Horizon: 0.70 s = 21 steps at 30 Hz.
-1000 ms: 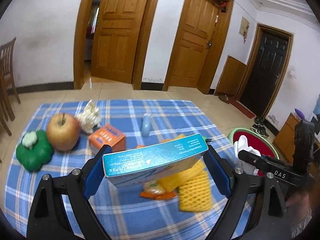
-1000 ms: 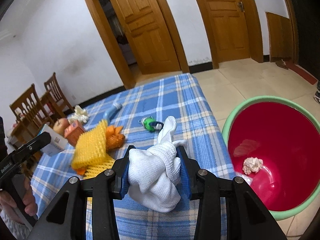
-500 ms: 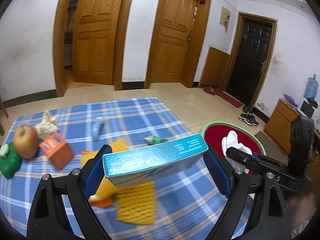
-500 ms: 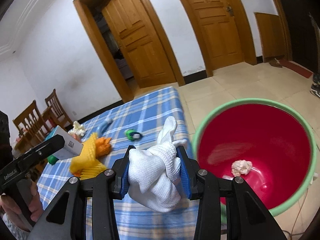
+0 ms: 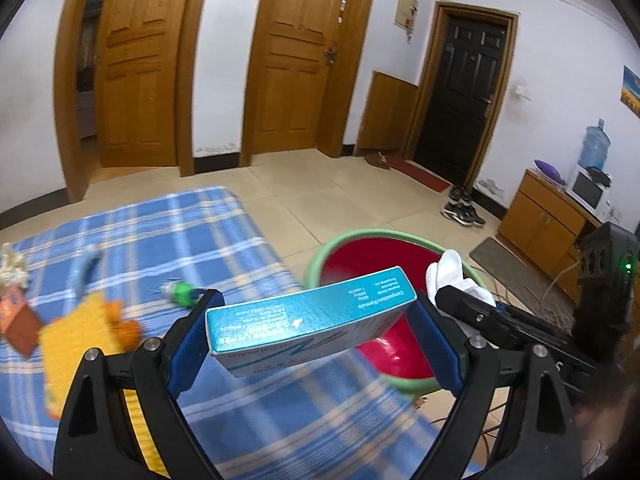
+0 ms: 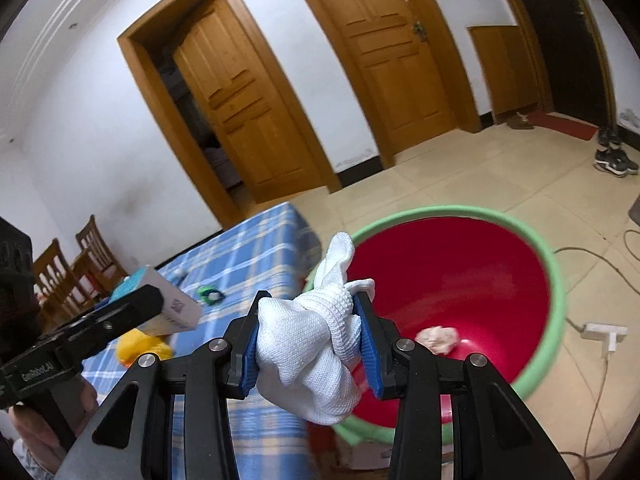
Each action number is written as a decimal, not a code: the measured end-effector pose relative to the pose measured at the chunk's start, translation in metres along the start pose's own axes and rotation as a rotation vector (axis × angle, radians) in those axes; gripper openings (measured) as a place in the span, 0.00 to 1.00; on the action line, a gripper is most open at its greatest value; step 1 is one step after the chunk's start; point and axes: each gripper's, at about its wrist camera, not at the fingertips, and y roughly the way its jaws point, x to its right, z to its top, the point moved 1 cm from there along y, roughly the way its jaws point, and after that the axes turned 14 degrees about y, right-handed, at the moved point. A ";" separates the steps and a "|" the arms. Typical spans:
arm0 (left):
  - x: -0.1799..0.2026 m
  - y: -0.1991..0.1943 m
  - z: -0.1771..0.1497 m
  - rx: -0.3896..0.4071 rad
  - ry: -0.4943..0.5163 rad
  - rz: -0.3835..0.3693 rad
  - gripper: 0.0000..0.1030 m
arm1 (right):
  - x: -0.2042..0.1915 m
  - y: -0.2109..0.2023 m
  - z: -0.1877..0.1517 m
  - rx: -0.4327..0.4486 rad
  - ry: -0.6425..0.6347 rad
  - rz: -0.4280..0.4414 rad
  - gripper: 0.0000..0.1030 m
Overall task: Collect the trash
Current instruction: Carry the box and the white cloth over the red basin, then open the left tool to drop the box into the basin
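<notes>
Left gripper (image 5: pixel 312 332): clamps the teal carton (image 5: pixel 310 322) endwise — likely headed for the red basin (image 6: pixel 536 240).
Right gripper (image 6: pixel 308 334): squeezes a knotted white cloth (image 6: pixel 316 340) at the basin's rim — apparently ready to drop.

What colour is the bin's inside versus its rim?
The bin is red inside with a light green rim, clearest in the right wrist view.

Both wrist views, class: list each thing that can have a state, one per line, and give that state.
Left tongs: shut on the teal box.
Teal box: held off the table, tilted.
Right tongs: shut on the white cloth.
White cloth: knotted, held at the bin's rim.
Red bin: open, one crumpled wad inside.
Left wooden door: ajar.
</notes>
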 end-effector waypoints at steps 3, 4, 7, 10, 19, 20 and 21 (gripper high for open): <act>0.018 0.020 0.006 -0.018 0.005 -0.028 0.88 | 0.019 -0.005 0.004 0.013 0.040 -0.014 0.41; 0.024 0.027 0.007 -0.025 0.005 -0.034 0.88 | 0.025 -0.005 0.005 0.013 0.055 -0.025 0.41; 0.040 0.047 0.010 -0.039 0.010 -0.045 0.88 | 0.041 -0.003 0.006 0.005 0.084 -0.057 0.41; 0.050 0.064 0.009 -0.059 0.007 -0.038 0.88 | 0.052 0.000 0.004 -0.008 0.098 -0.080 0.41; 0.058 0.074 0.006 -0.081 0.003 -0.018 0.89 | 0.064 0.003 -0.002 -0.031 0.104 -0.118 0.41; 0.058 0.073 0.006 -0.078 0.004 -0.014 0.89 | 0.063 0.003 -0.003 -0.034 0.101 -0.118 0.41; 0.058 0.072 0.006 -0.073 0.005 -0.015 0.89 | 0.062 0.005 -0.001 -0.034 0.099 -0.117 0.41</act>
